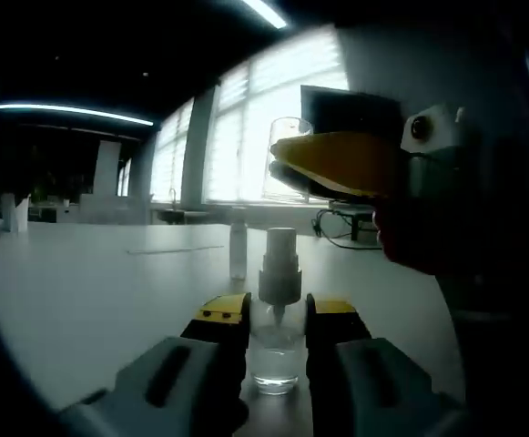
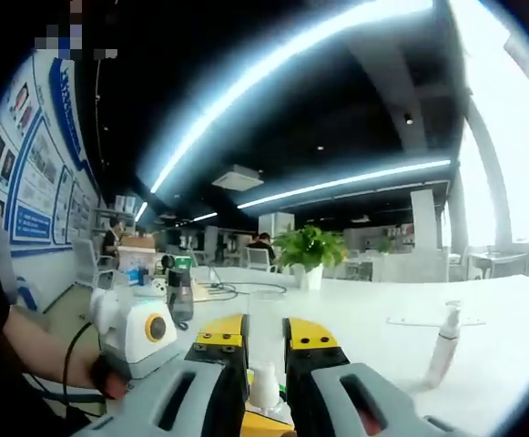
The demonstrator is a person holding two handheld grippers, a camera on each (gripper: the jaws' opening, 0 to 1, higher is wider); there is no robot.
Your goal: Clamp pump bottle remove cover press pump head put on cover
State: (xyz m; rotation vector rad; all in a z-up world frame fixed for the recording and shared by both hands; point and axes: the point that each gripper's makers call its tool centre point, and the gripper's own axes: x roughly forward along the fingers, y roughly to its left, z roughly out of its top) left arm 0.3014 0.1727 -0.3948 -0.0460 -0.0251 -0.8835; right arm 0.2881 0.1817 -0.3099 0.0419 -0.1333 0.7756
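The left hand-held gripper [image 1: 278, 314] was clamped on the clear pump bottle [image 1: 277, 350], its yellow-tipped jaws pressing the bottle's sides while the bottle stood upright on the white worktop [image 1: 91, 282]; the grey pump head [image 1: 279, 266] rose bare above the jaws. In the left gripper view the right hand-held gripper [image 1: 314, 164] hung above and to the right of the bottle, holding the transparent cover [image 1: 289, 146] between its yellow jaws — well clear of the pump head. In the right gripper view the right hand-held gripper [image 2: 264, 339] was closed on that cover [image 2: 264, 390]. A second, slim spray bottle [image 1: 238, 244] stood on the worktop behind — also seen in the right gripper view [image 2: 445, 346]. A potted plant [image 2: 310, 250] sat farther back.
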